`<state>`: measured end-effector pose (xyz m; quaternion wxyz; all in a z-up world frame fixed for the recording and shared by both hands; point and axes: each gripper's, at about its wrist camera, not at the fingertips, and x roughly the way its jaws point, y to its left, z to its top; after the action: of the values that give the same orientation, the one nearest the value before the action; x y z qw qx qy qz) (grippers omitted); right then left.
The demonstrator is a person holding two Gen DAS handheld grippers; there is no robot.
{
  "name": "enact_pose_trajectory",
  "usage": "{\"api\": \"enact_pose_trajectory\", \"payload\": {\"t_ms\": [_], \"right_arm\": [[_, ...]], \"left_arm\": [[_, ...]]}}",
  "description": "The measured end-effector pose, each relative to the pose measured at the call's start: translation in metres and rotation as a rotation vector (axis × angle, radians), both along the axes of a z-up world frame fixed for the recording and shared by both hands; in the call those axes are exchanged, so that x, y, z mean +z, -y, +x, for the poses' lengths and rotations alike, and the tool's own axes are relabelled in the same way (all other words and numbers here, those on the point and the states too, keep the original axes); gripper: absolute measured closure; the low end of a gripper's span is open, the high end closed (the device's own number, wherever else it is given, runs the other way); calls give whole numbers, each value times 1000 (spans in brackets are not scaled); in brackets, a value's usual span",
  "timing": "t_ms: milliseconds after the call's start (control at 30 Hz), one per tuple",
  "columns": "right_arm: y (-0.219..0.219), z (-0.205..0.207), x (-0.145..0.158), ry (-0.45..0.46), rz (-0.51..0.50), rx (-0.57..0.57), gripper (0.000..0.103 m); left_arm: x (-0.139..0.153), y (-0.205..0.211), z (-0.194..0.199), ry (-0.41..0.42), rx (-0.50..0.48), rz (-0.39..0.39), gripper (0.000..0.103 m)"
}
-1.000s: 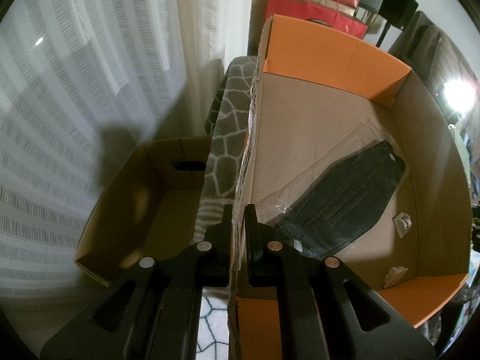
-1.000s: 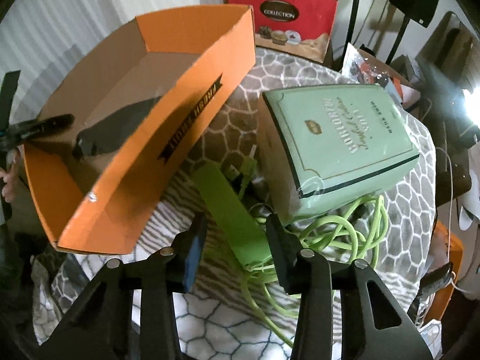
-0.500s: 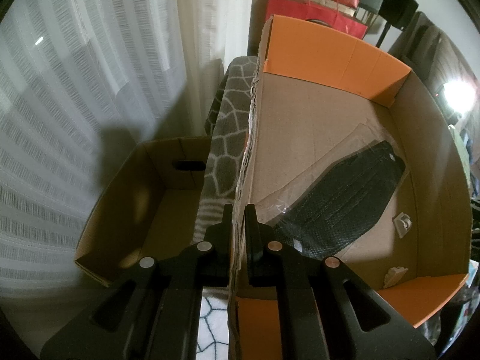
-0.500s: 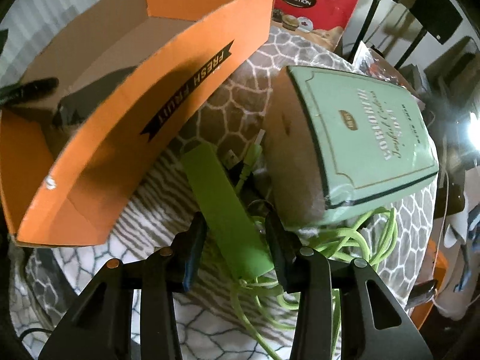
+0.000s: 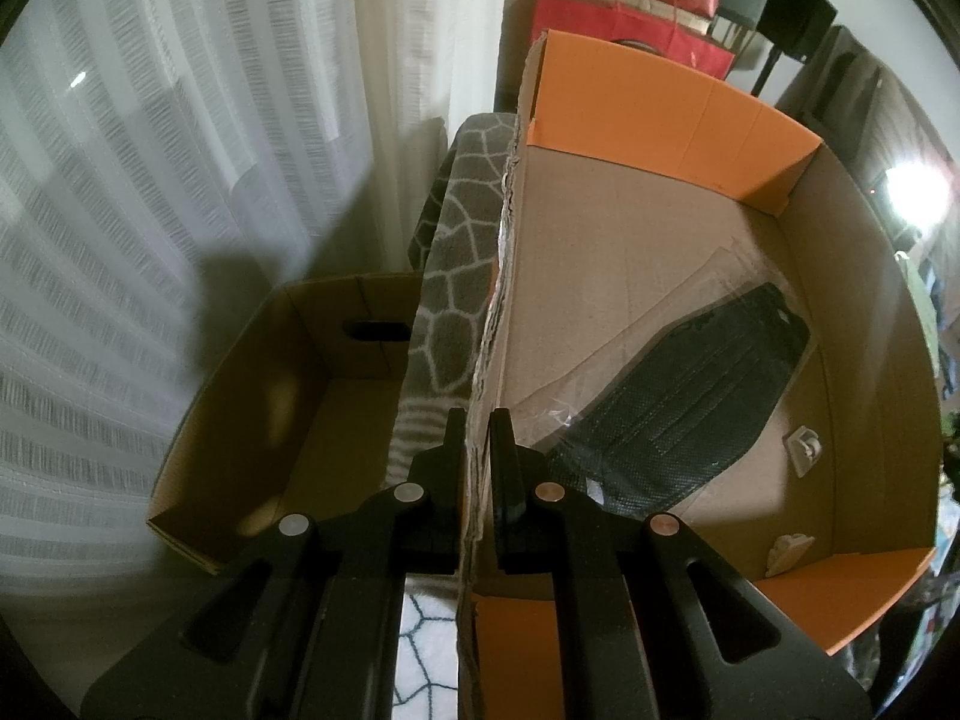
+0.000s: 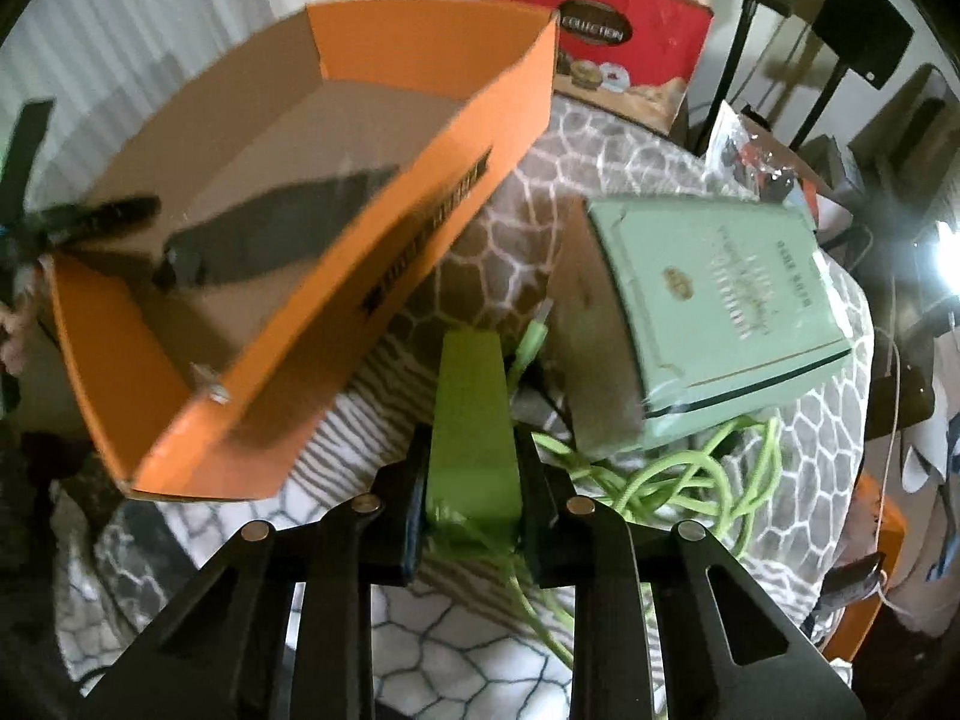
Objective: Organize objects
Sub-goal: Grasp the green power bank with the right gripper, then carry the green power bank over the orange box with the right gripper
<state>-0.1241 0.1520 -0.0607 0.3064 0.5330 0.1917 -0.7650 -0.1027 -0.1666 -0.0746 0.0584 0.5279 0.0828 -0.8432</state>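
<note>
- My left claw (image 5: 477, 426) is clamped on the near side wall of the orange box (image 5: 678, 108), one finger outside and one inside, steadying it on the bench (image 6: 480, 228).
- Inside the orange box lies a black mask in a clear sleeve (image 5: 690, 396), with two small white clips (image 5: 804, 447) beside it near the right wall.
- My right claw (image 6: 474, 456) has its fingers pressed against both sides of the green power strip (image 6: 474, 420), which lies on the bench just beside the orange box's long printed wall, so I read it as gripped.
- The strip's green cord (image 6: 708, 474) is coiled loosely away from the orange box, partly under the mint-green book-shaped box (image 6: 720, 306).
- Step in hand, as I judge it: picking up the strip to put it in the orange box.
- Next I would lift it clear of the wall and carry it over the rim. The trailing cord may snag under the mint box, so I would raise slowly and watch the slack.
- Compared with a second ago: my right claw was apart then, fingers well clear of the strip, and it has now closed onto it with the strip centred between them. The view is blurred, so I am moving.
- My left claw's hold on the orange box is unchanged.
</note>
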Motion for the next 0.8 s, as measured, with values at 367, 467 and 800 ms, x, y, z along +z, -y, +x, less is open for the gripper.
{"api": "enact_pose_trajectory", "payload": {"t_ms": [367, 467, 800], "right_arm": [[-10, -4, 79, -82, -133, -55, 79], [-10, -5, 101, -116, -160, -61, 79], [17, -12, 146, -168, -222, -29, 79]], "left_arm": [[0, 0, 0, 0, 1, 0, 97], [0, 0, 0, 0, 1, 0, 97], [0, 0, 0, 0, 1, -1, 97]]}}
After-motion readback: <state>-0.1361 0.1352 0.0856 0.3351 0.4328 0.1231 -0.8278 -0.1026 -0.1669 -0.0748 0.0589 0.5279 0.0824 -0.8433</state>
